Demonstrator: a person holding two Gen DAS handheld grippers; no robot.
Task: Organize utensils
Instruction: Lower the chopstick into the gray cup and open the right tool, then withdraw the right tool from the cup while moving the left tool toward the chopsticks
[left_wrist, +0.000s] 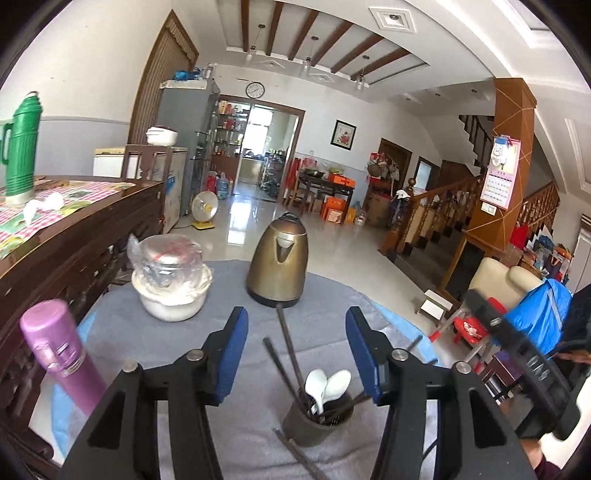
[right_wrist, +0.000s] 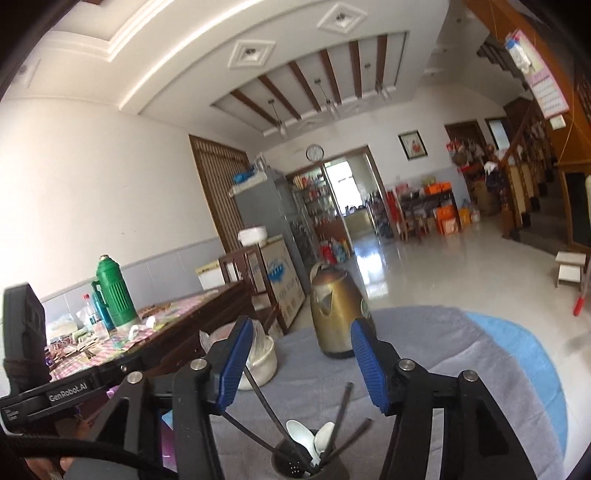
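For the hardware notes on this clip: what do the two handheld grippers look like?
Both the left gripper and the right gripper have black angular linkage arms with silver pivot pins and flat blue fingers, ribbed on the right one. The left unit's black body carries white "GenRobot.AI" lettering, and a black cable runs below it.

Left wrist view: low over the table (left_wrist: 207, 332), close, facing the room past the holder (left_wrist: 314, 421) and kettle (left_wrist: 277, 254); right wrist view: similar, tilted; shared: holder (right_wrist: 295, 467), kettle (right_wrist: 334, 317), clock (left_wrist: 255, 89) (right_wrist: 314, 152)
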